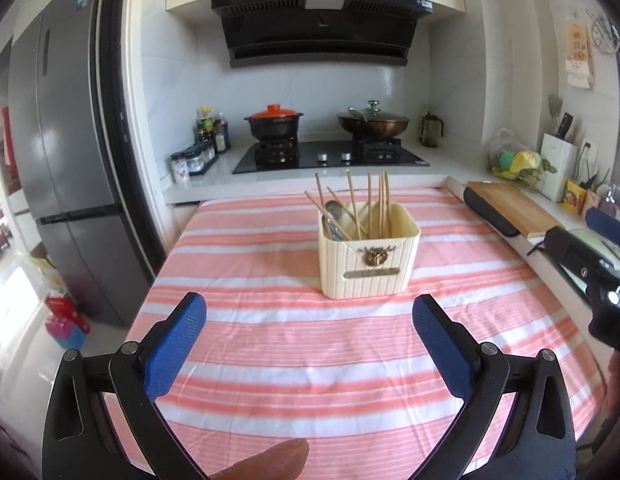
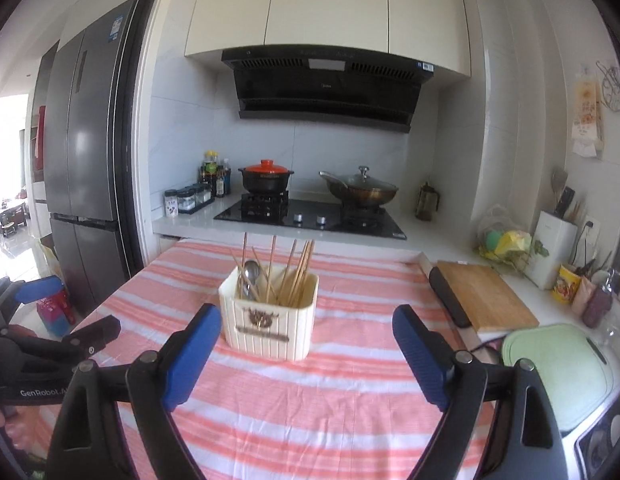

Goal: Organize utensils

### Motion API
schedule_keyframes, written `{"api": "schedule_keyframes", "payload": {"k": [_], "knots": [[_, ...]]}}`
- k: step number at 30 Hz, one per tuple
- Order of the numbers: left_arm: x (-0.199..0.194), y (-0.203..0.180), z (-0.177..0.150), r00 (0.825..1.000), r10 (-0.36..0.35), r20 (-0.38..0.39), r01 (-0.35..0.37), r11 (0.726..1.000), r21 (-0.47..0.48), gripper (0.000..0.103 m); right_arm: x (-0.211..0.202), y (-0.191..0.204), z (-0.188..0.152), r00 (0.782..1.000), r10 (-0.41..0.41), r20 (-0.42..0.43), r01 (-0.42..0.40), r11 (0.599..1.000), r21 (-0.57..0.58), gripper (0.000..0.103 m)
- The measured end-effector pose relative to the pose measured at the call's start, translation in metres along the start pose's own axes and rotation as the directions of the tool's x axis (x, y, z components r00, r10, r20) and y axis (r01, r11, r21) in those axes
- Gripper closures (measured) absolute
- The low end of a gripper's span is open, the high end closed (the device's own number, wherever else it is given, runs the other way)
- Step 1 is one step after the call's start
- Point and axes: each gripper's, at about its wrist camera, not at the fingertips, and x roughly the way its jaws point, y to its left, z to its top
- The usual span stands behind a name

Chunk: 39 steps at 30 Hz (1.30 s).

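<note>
A cream ribbed utensil holder (image 1: 369,266) stands on the pink striped tablecloth (image 1: 270,344). It holds several wooden chopsticks (image 1: 371,204) and a metal spoon (image 1: 334,216). My left gripper (image 1: 309,312) is open and empty, a short way in front of the holder. In the right wrist view the holder (image 2: 270,328) with its chopsticks (image 2: 294,272) and spoon (image 2: 250,274) sits just beyond my right gripper (image 2: 306,324), which is open and empty. The left gripper also shows at that view's left edge (image 2: 50,312).
A gas stove (image 1: 329,156) with a clay pot (image 1: 274,122) and a lidded wok (image 1: 373,120) stands behind the table. A wooden cutting board (image 1: 513,206) and a knife block (image 1: 557,164) are on the right counter. A fridge (image 1: 66,160) stands left.
</note>
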Motion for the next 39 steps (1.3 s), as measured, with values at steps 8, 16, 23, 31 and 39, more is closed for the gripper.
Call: {"api": "schedule_keyframes", "payload": {"k": [8, 16, 23, 31, 39], "knots": [[-0.031, 0.003, -0.002, 0.999, -0.008, 0.042, 0.010, 0.999, -0.042, 0.000, -0.023, 0.000, -0.022, 0.999, 0.013, -0.045, -0.012, 1.000, 0.017, 0.014], [-0.043, 0.005, 0.001, 0.997, 0.040, 0.067, -0.035, 0.997, -0.064, 0.000, -0.038, 0.003, -0.018, 1.000, 0.021, -0.022, -0.021, 1.000, 0.022, 0.014], [-0.043, 0.006, 0.001, 0.997, 0.047, 0.066, -0.042, 0.997, -0.069, 0.000, -0.043, 0.004, -0.017, 0.999, 0.033, -0.013, -0.033, 0.999, 0.015, 0.014], [-0.047, 0.007, 0.001, 0.997, 0.037, 0.063, -0.032, 0.996, -0.078, 0.000, -0.047, 0.009, -0.016, 0.999, 0.042, -0.008, -0.042, 0.999, 0.009, 0.014], [-0.045, 0.007, -0.001, 0.997, 0.053, 0.048, -0.049, 0.996, -0.072, 0.000, -0.050, 0.011, -0.015, 0.999, 0.049, -0.007, -0.049, 0.999, 0.000, 0.014]]}}
